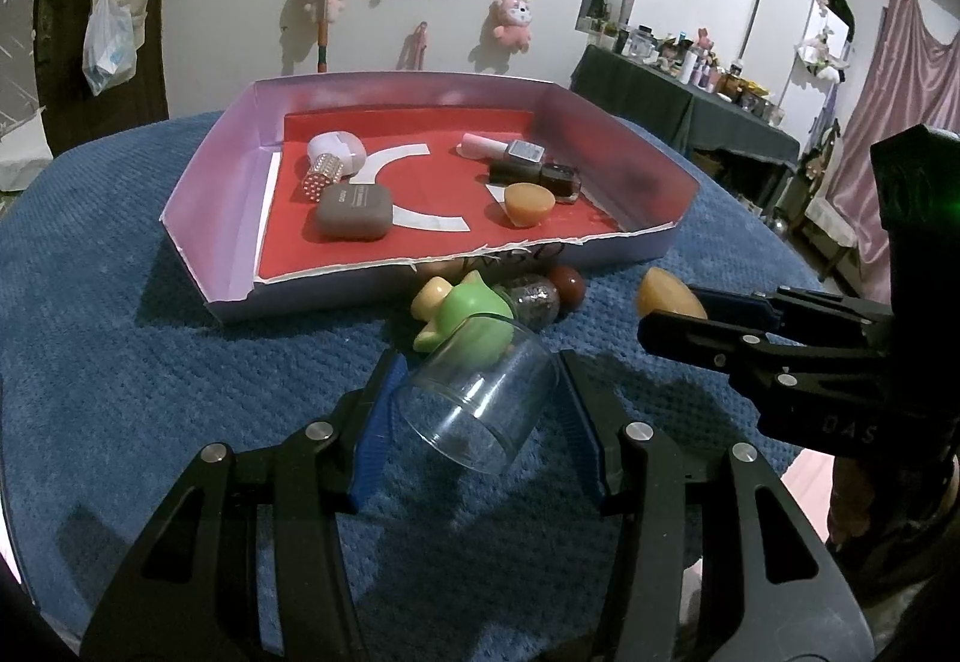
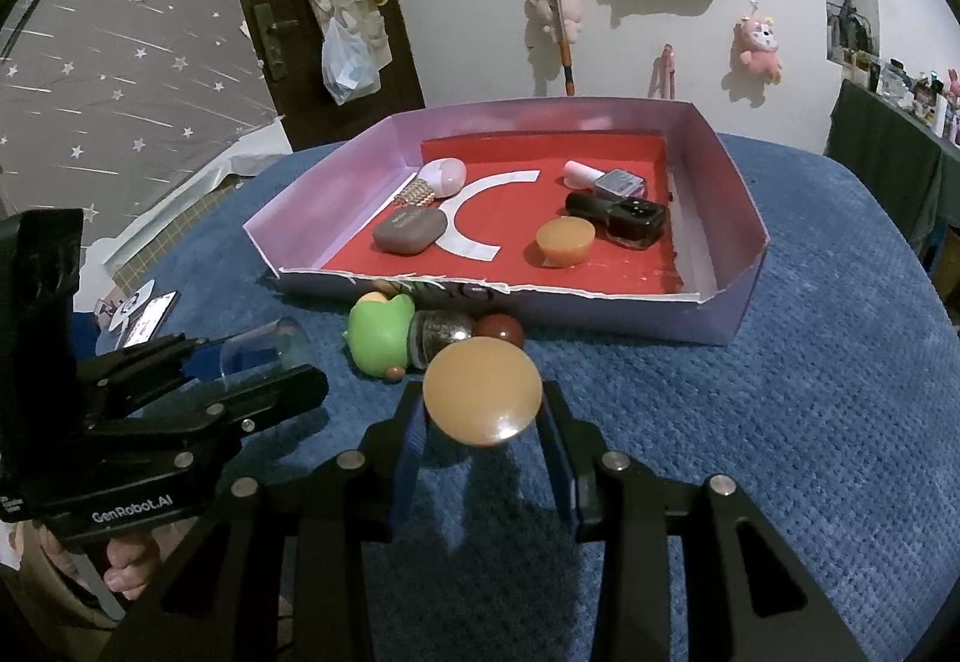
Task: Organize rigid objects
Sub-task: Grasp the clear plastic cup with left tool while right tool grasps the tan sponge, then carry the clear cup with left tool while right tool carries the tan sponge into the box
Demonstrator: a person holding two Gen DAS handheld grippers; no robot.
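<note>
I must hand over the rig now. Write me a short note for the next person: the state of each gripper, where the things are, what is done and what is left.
Left gripper: shut on the clear glass cup, held tilted above the blue cloth.
Right gripper: shut on an orange round piece.
Done: in the purple box lie a grey case, a white-pink egg-shaped thing, two nail polish bottles and another orange piece.
Left: put in both held things, then the green figure, the glitter bottle and the brown ball lying in front of the box.
</note>
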